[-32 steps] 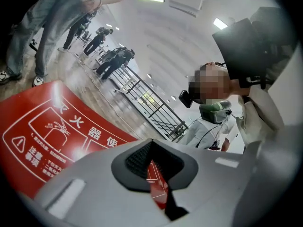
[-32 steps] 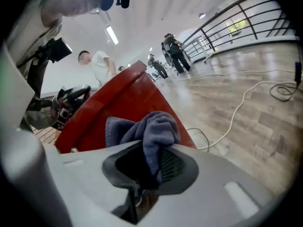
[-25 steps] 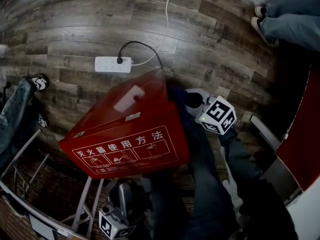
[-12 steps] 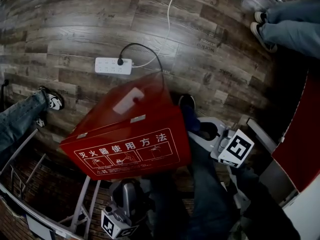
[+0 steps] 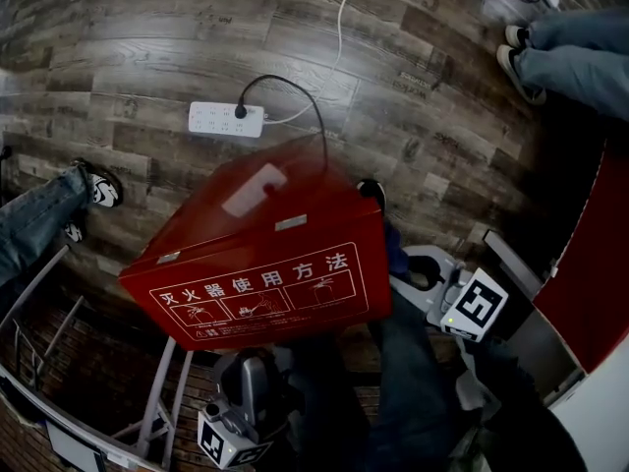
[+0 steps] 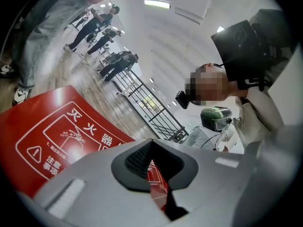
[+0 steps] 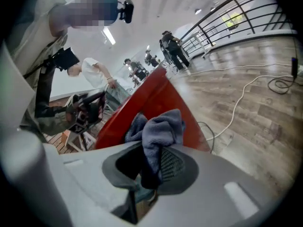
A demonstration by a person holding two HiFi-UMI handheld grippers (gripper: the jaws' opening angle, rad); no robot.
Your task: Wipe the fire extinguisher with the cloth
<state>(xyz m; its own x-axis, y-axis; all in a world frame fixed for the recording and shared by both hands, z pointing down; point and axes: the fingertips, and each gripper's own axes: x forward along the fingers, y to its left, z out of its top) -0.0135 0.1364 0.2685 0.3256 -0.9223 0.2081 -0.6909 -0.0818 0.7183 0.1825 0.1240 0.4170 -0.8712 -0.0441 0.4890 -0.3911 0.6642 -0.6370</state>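
Observation:
The red fire extinguisher box (image 5: 257, 256), with white instruction print on its front, stands tilted in the middle of the head view. My left gripper (image 5: 251, 367) is below its front edge. In the left gripper view its jaws (image 6: 154, 163) are shut on a thin red edge of the box (image 6: 52, 136). My right gripper (image 5: 410, 266) hangs off the box's right side, a little apart from it. It is shut on a crumpled blue-grey cloth (image 7: 160, 126), which bunches out past the jaws (image 7: 151, 167) in front of the box's red corner (image 7: 151, 96).
A white power strip (image 5: 226, 119) with a black and a white cable lies on the wood floor behind the box. People's legs stand at the left (image 5: 39, 219) and top right (image 5: 575, 52). A metal rack (image 5: 59, 382) is at the lower left, a red panel (image 5: 590, 283) at the right.
My right gripper has drawn away from the box's upper right side, down and right in the head view, with the cloth in it. The left gripper has stayed put.

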